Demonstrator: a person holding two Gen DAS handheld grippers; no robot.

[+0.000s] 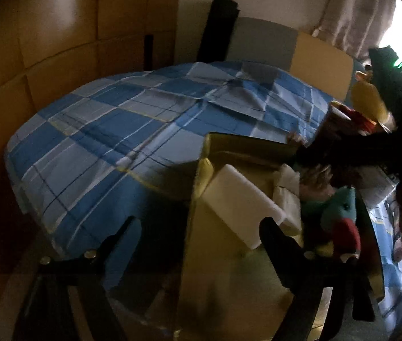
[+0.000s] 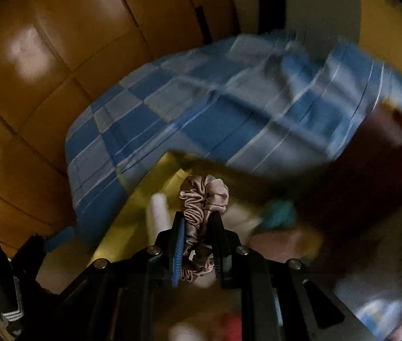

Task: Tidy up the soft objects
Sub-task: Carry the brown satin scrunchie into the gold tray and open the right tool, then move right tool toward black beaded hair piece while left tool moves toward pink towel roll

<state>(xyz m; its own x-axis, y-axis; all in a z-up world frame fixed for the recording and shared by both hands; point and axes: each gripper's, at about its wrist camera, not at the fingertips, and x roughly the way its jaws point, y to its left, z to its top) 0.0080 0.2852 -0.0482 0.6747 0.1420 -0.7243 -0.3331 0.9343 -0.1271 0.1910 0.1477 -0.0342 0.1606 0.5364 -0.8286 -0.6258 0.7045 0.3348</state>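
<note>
Right wrist view, nearest: the right gripper [image 2: 198, 221] is clamped on a dusty-pink satin scrunchie [image 2: 201, 199], whose gathered loop bulges out past the fingertips and whose tail hangs back between the fingers [image 2: 179, 237], one of them faced with a blue ribbed pad. Just beyond and below the scrunchie lies the open cardboard box [image 2: 172, 164], its yellow-brown flap and inner wall visible, with a white foam piece [image 2: 158, 213] at its left side and a blurred teal soft toy [image 2: 279, 211] at its right; the rest of its contents are too smeared to name. Left wrist view, nearest: the left gripper [image 1: 198, 234] stands wide apart with nothing between its two black fingers [image 1: 280, 241], which straddle the near wall of the same box [image 1: 209, 270]. Inside it rest a white foam block [image 1: 240, 204], a pale folded cloth [image 1: 289, 196] beside that block, and a teal and red plush toy [image 1: 343, 221] against the right wall. A dark sleeve [image 1: 357, 147] reaches across the box from the right. Farther: the box sits on a bed under a blue checked cover [image 1: 110, 130]. Farthest: a padded tan headboard wall [image 1: 44, 42], a dark upright roll [image 1: 218, 28], a flat cardboard sheet [image 1: 320, 62] and a pale curtain [image 1: 354, 14]
</note>
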